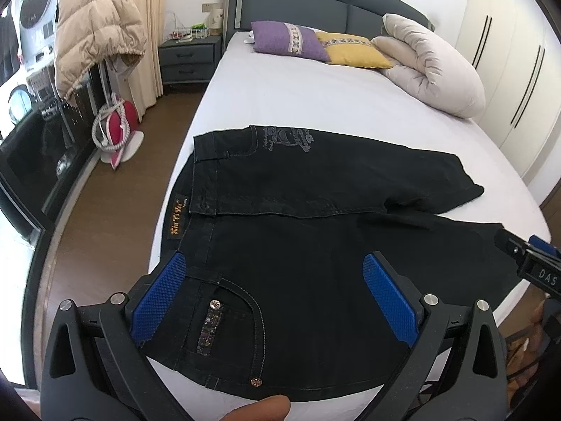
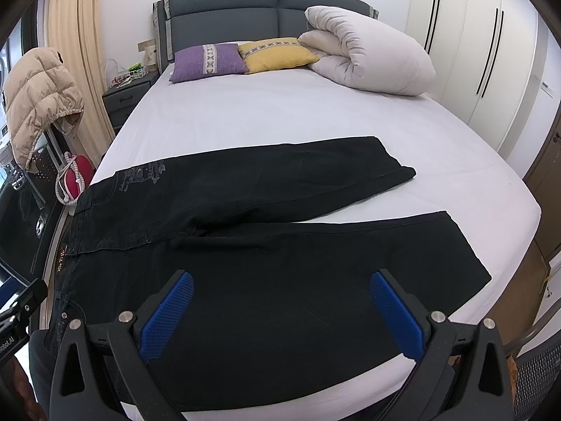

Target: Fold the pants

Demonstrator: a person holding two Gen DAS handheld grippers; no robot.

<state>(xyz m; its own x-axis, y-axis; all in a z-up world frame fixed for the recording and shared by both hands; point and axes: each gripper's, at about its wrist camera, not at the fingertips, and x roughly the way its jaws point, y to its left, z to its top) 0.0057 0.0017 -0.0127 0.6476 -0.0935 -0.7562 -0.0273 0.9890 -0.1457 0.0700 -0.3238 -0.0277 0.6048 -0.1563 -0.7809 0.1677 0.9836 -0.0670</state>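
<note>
Grippers, two, both spread wide and empty: left gripper (image 1: 277, 294) low centre of its frame over the waistband pocket; right gripper (image 2: 280, 315) low centre over the nearer leg. Pants (image 2: 245, 231), black, flat across the foot of the bed (image 2: 280, 115), legs splayed apart toward the right. Advice: pinch waistband and hem of the nearer leg together, lift evenly, lay it onto the farther leg, edges matched.
</note>
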